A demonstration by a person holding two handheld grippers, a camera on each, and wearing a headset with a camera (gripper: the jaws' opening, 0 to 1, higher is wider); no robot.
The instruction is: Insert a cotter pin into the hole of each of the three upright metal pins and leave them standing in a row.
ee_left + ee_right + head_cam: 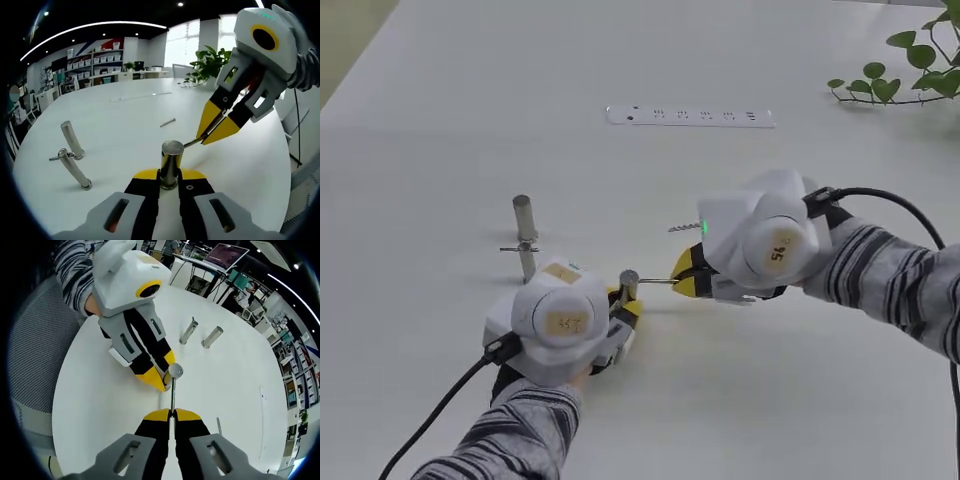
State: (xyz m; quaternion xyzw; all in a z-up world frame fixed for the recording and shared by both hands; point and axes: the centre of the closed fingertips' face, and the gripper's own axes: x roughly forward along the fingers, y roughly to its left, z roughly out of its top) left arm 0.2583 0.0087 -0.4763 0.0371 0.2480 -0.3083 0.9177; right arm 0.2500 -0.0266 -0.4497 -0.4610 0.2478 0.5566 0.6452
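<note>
My left gripper [626, 306] [170, 177] is shut on an upright metal pin [629, 282] [171, 159], low on its shaft. My right gripper [681, 276] [172, 413] is shut on a thin cotter pin [661, 281] [172, 394] that points level at that metal pin; its tip meets the pin's side just under the top [186, 144]. To the left stand two more metal pins: a plain one [523, 214] [71, 139] and one [527, 260] [75, 169] with a cotter pin [518, 247] through it. A loose cotter pin [684, 227] [167, 122] lies behind.
A white power strip [690, 117] lies further back on the white table [440, 120]. A leafy plant [910, 70] reaches in at the far right corner. Black cables trail from both grippers toward the near edge.
</note>
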